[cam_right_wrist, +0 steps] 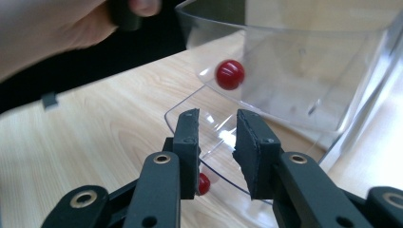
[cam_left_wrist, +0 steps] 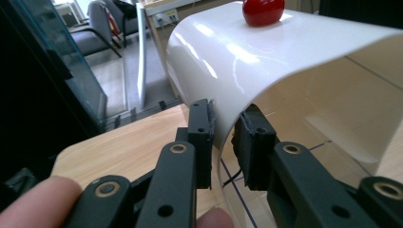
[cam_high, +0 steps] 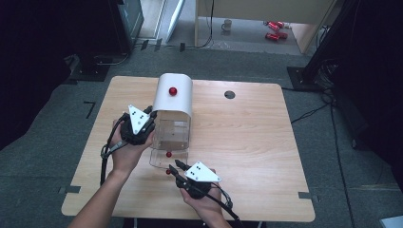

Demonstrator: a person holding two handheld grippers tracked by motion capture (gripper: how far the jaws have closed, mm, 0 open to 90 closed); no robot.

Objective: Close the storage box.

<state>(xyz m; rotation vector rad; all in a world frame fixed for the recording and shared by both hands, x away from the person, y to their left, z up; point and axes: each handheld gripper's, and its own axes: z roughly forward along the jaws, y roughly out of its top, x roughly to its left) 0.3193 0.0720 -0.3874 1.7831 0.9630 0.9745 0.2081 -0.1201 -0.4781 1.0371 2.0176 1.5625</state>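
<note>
Bread box (cam_high: 174, 102) at frame centre: left gripper (cam_high: 148, 115) jaws pinch its white lid's edge; right gripper (cam_high: 172, 166) jaws, slightly parted and empty, hover at the lowered clear door (cam_high: 161, 159). Opening looks nearly done.

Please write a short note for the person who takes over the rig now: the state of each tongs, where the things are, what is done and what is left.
Left tongs: jaws astride the edge of the white curved cover, a small gap showing; grip not certain.
Right tongs: open, empty, at the front rim of the clear flap.
Things: the clear box stands mid-table under the cover, which bears a red knob. The flap lies folded down on the table; two small red knobs sit at the front.
Done: front flap is down.
Left: probably grip the flap or its knob; box looks empty.
</note>
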